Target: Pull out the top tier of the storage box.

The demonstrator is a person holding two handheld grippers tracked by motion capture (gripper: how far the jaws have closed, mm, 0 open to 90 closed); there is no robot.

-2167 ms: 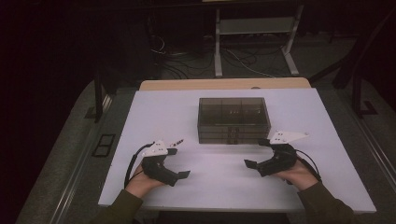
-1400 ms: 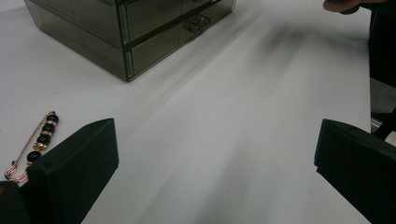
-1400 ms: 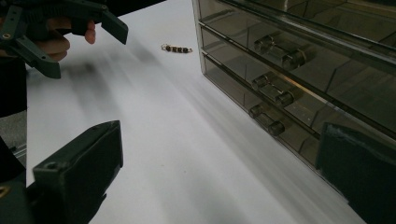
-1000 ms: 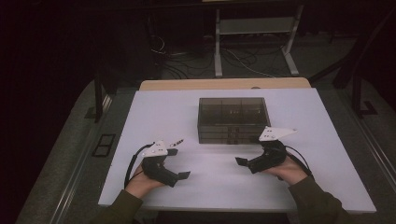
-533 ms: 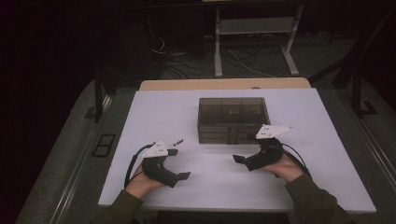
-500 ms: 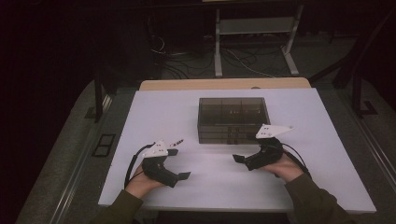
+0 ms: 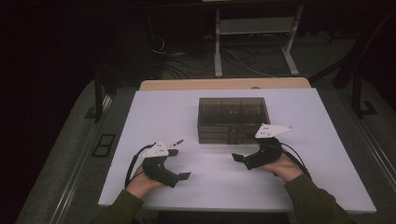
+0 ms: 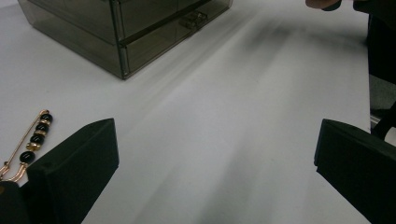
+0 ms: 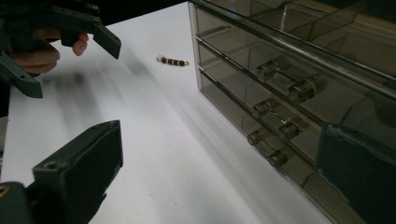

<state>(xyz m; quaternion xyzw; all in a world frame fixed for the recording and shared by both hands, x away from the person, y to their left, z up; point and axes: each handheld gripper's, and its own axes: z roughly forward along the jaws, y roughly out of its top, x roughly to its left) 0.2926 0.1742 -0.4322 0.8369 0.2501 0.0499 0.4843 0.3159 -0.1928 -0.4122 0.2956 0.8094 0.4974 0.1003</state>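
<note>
A smoked, see-through drawer box (image 7: 232, 120) stands mid-table; its front shows three drawers with cylinder handles (image 9: 280, 123). A gold pin with black beads (image 7: 176, 142) lies on the white table left of the box, also seen in the left gripper view (image 8: 28, 147) and in the right gripper view (image 9: 173, 61). My left gripper (image 7: 180, 163) rests near the front left, open and empty (image 8: 215, 172), with the pin just beside its left jaw. My right gripper (image 7: 240, 158) hovers in front of the box's lower right, open and empty (image 9: 219, 172), its right jaw close to the drawer fronts.
The white table (image 7: 327, 140) sits on a wooden top whose edge (image 7: 224, 84) shows behind it. A metal stand (image 7: 254, 28) and cables lie on the dark floor beyond. The other hand with the left gripper (image 9: 51, 28) appears far left in the right gripper view.
My right gripper has moved left and a little forward, along the front of the drawer box. The left gripper, the pin and the box have stayed put.
</note>
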